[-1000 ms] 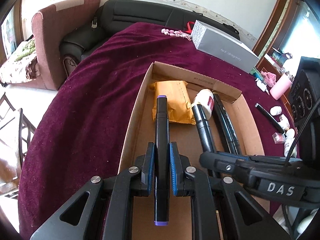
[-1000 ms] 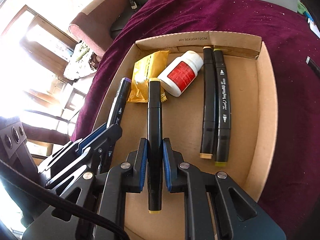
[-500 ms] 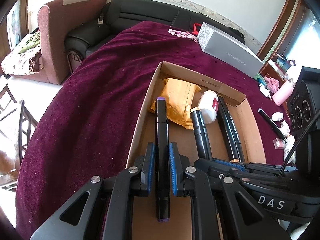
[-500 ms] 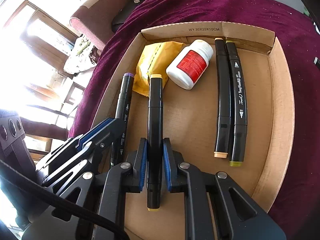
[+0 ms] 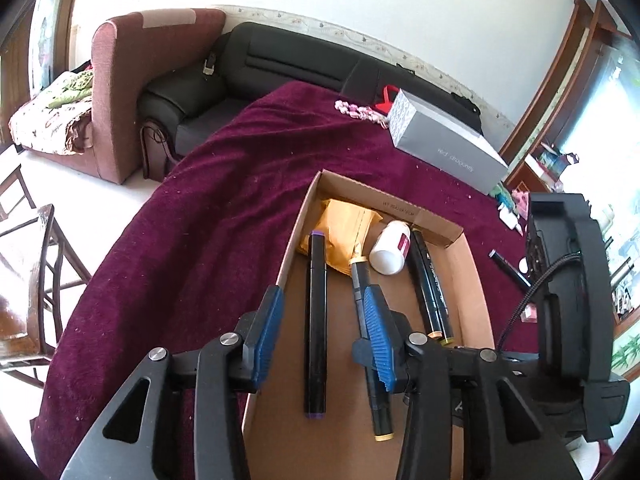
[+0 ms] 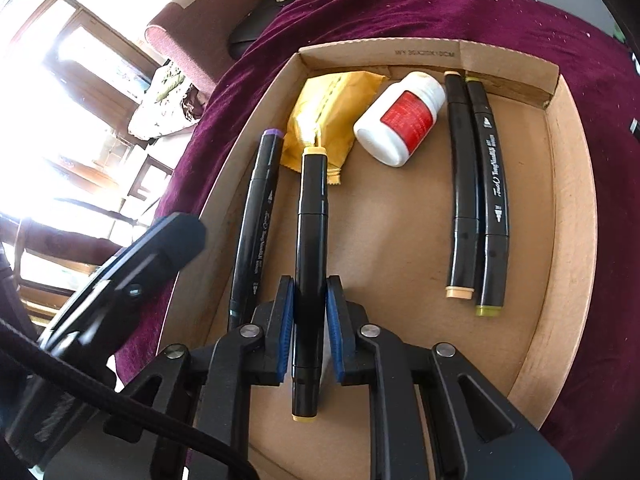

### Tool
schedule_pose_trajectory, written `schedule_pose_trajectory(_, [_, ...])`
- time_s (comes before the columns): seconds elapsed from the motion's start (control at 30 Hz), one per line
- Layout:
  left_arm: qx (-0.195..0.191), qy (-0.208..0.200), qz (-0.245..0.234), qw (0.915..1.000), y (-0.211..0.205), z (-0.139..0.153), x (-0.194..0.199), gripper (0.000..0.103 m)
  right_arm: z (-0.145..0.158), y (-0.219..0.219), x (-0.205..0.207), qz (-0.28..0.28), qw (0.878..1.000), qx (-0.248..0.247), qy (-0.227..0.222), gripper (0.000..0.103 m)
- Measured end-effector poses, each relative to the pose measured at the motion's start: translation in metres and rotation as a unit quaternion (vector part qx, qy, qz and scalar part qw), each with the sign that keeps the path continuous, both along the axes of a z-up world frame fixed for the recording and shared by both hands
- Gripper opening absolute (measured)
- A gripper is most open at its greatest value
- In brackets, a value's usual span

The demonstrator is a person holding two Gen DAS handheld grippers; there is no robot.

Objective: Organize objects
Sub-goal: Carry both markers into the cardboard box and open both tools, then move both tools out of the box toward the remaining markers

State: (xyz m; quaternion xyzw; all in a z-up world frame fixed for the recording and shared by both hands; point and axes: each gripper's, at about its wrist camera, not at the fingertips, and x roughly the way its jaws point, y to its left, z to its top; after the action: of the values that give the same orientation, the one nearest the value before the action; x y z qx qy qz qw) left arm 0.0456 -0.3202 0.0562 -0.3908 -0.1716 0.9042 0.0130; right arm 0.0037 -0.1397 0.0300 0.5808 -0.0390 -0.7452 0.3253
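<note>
A shallow cardboard box (image 6: 568, 216) lies on a bench draped in plush burgundy cloth (image 5: 208, 240). In the right wrist view, a crinkled yellow padded envelope (image 6: 332, 108) fills the box's 11 o'clock corner, with a white plastic bottle (image 6: 400, 120) bearing a red label tipped on its side just beside it toward 1 o'clock. Two slim black markers (image 6: 476, 184) lie side by side, touching, at 2 o'clock, their caps tan and olive.

The left hand-held gripper (image 5: 320, 332) is opening; its ribbed blue pads stand clear of the purple marker (image 5: 315, 320), which lies released on the box floor between them, close along the 9 o'clock wall, its far tip touching the envelope. The right hand-held gripper (image 6: 310, 328) is clenched on the yellow marker (image 6: 310, 220), a smooth black barrel with pale yellow ends, just beside the purple one and pointing at the envelope's lower edge.

Beyond the box at 1 o'clock in the left wrist view sit a grey rectangular carton (image 5: 444, 148) and a pink beaded string (image 5: 360, 111). A black leather sofa (image 5: 256, 68) and a brown armchair (image 5: 124, 80) stand behind the bench.
</note>
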Motion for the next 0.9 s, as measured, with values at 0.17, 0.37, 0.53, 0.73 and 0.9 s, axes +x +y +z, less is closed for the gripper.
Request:
schedule_pose_trajectory(0.17, [0.004, 0.002, 0.008, 1.0, -0.004, 0.005, 0.01, 0.041, 0.002, 0.004, 0.0, -0.006, 1.0, -0.015, -0.005, 0.035])
schedule_pose_trajectory(0.37, [0.017, 0.006, 0.024, 0.9995, -0.006, 0.012, 0.025, 0.045, 0.015, 0.017, 0.009, -0.005, 1.0, -0.016, 0.027, 0.041])
schedule_pose_trajectory(0.53, [0.015, 0.023, 0.03, 0.9992, 0.006, 0.026, 0.037, 0.046, 0.034, 0.036, 0.024, -0.008, 0.995, 0.004, 0.097, 0.046])
schedule_pose_trajectory(0.73, [-0.012, 0.042, 0.008, 0.999, 0.045, 0.047, 0.046, 0.05, 0.07, 0.058, 0.049, -0.028, 0.977, 0.027, 0.211, 0.056])
schedule_pose_trajectory(0.9, [-0.029, 0.049, -0.019, 0.9982, 0.087, 0.059, 0.051, 0.05, 0.088, 0.089, 0.057, -0.05, 0.963, 0.031, 0.264, 0.061])
